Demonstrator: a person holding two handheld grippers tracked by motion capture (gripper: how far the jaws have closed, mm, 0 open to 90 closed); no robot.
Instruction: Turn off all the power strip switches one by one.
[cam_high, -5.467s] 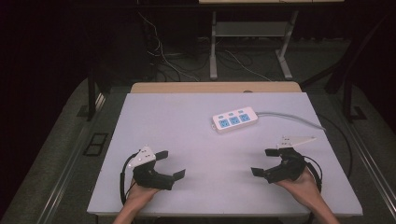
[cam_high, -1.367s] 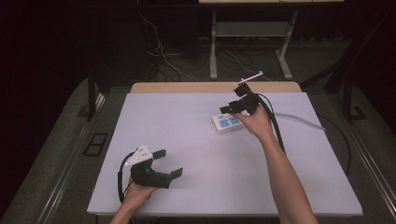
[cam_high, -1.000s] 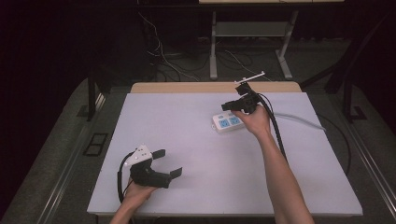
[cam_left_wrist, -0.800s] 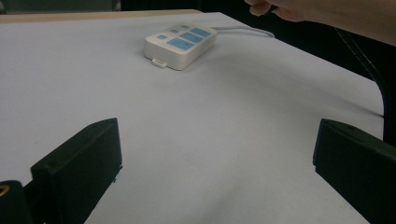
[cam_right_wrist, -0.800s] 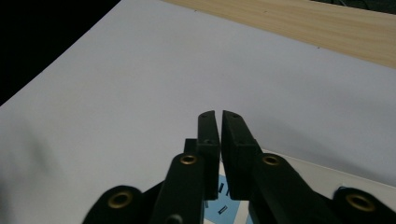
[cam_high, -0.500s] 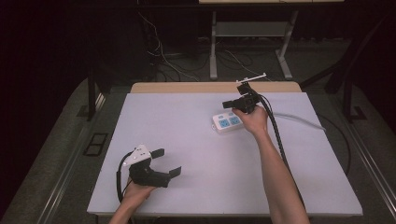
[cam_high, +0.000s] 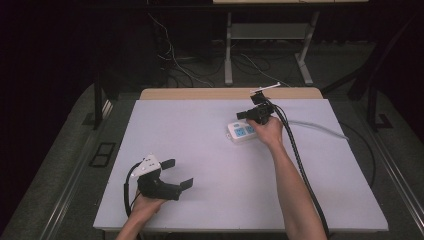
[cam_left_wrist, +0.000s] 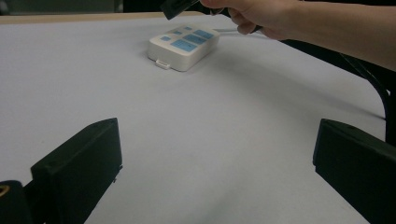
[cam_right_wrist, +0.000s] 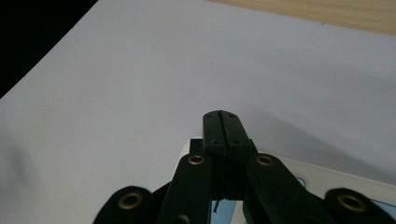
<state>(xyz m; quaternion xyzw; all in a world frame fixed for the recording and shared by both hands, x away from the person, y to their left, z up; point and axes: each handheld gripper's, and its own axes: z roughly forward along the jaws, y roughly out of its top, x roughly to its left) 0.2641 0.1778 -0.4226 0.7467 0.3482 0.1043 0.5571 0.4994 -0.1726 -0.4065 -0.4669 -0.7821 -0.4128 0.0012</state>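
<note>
A white power strip (cam_high: 239, 132) with blue socket faces lies on the white table (cam_high: 200, 130), right of the middle toward the back. My right gripper (cam_high: 240, 115) hangs just over its left end, jaws shut together with nothing between them. In the right gripper view the closed jaws (cam_right_wrist: 223, 122) point past the strip's corner (cam_right_wrist: 322, 179) at bare table. My left gripper (cam_high: 177, 173) rests at the near left, open and empty. The left gripper view looks between its wide jaws (cam_left_wrist: 217, 135) to the strip (cam_left_wrist: 183, 42), with the right hand above it.
The strip's pale cord (cam_high: 320, 127) runs off to the right edge. A black cable (cam_high: 295, 150) trails along the right forearm. A wooden strip (cam_high: 200, 93) borders the table's far edge; cables and a metal stand lie on the dark floor behind.
The right gripper has travelled from the near right of the table to the power strip and has sunk a little over it in the last second. The left gripper has stayed put.
</note>
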